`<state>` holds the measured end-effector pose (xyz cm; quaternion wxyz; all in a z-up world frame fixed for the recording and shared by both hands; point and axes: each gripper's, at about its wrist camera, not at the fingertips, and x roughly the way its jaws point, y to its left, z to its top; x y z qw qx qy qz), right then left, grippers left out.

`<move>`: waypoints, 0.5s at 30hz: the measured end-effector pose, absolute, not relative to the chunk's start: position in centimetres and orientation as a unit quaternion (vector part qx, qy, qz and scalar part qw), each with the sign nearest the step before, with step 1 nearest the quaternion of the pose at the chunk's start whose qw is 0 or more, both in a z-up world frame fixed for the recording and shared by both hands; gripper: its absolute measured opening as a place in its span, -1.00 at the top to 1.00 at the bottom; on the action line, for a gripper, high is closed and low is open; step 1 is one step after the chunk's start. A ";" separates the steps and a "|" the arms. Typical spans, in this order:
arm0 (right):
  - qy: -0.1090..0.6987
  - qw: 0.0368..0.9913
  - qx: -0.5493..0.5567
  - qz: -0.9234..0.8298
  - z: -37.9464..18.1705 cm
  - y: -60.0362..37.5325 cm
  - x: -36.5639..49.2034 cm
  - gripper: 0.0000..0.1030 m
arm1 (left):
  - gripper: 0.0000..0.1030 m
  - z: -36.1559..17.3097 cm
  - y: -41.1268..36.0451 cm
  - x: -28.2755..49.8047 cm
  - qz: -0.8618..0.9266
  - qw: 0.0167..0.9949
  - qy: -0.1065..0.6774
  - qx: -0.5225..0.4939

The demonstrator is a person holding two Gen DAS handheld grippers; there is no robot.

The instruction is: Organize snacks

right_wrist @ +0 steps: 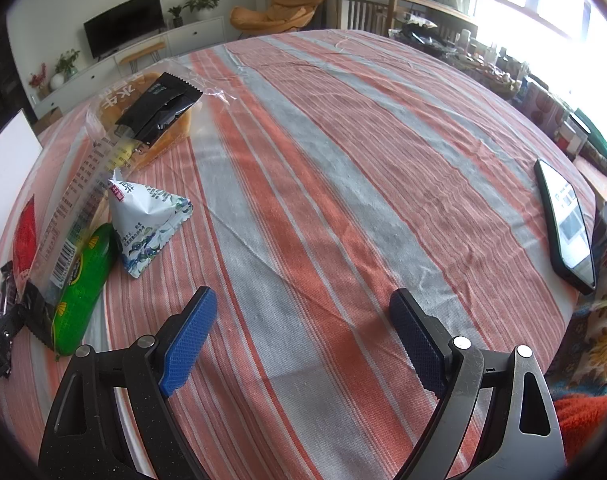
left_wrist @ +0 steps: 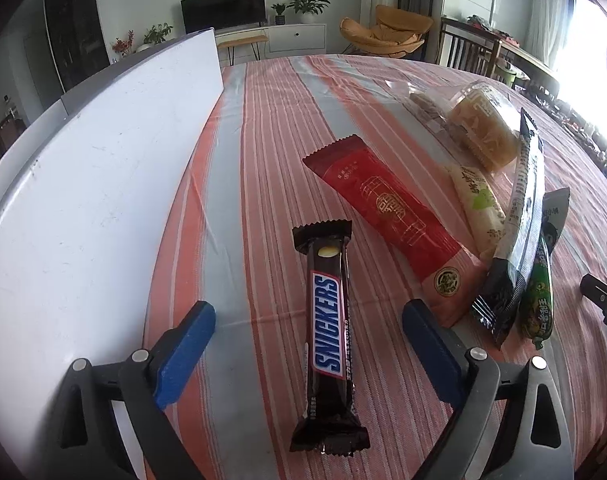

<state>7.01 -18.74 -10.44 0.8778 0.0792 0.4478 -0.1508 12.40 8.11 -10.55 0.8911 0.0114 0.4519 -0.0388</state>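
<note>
Striped tablecloth (left_wrist: 271,128) bears a "SNICKERS" bar (left_wrist: 328,336) lying flat.

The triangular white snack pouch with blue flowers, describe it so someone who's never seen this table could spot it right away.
On the orange and grey striped tablecloth, look to the cluster of snacks at the left in the right wrist view. The triangular white snack pouch sits at the cluster's right edge, beside the green sausage-shaped pack. It is the only pyramid-shaped pack; its neighbours are long or flat.

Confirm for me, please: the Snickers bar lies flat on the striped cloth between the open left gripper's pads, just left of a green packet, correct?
Not quite: in the left wrist view the packet right of the Snickers bar is red, not green. The rest holds.
</note>
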 end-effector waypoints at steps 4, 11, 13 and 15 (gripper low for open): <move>0.448 0.878 0.079 -0.151 -10.4 -18.7 7.0 -0.76 | -0.92 -10.6 7.9 12.6 -0.039 0.890 0.454 0.012; 0.448 0.878 0.079 -0.150 -10.5 -18.6 7.1 -0.80 | -0.97 -10.6 7.5 12.4 -0.042 0.889 0.456 0.013; 0.448 0.878 0.079 -0.150 -10.5 -18.6 7.1 -0.80 | -0.97 -10.6 7.5 12.4 -0.042 0.889 0.456 0.013; 0.448 0.878 0.079 -0.150 -10.5 -18.6 7.1 -0.81 | -0.98 -10.6 7.5 12.4 -0.042 0.889 0.456 0.013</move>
